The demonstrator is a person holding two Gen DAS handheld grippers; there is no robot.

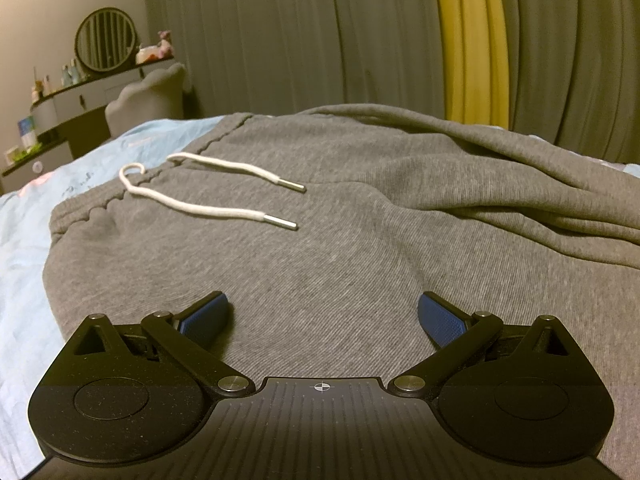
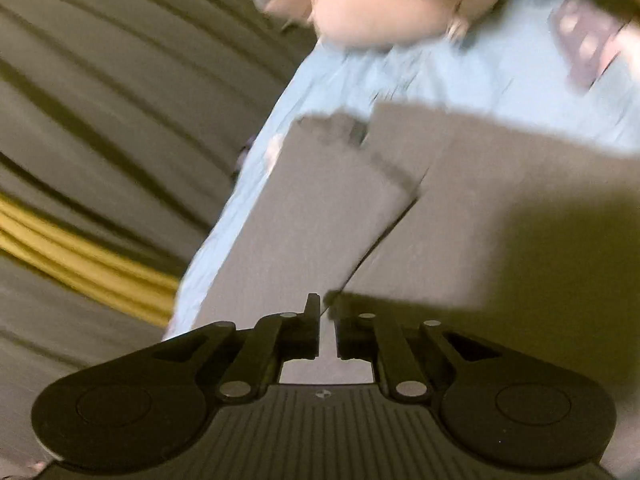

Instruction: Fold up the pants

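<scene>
We hold the left tongs point(image 1: 322, 316) spread wide and empty above the grey pants point(image 1: 320, 240), which lie across the blue-sheeted bed point(image 1: 24, 248), waistband and white drawstring point(image 1: 208, 204) at left of frame. Our right tongs point(image 2: 326, 328) stand nearly clenched; through the blur we cannot tell whether cloth sits in the narrow slit. If nothing is caught, the leg point(image 2: 300, 216) may slide and the fold skew. Cuffs are smeared, the bed's far edge cut off.

Light-blue bed point(image 1: 28, 248) under grey pants point(image 1: 320, 248), white drawstring point(image 1: 208, 210) across their waistband.
</scene>
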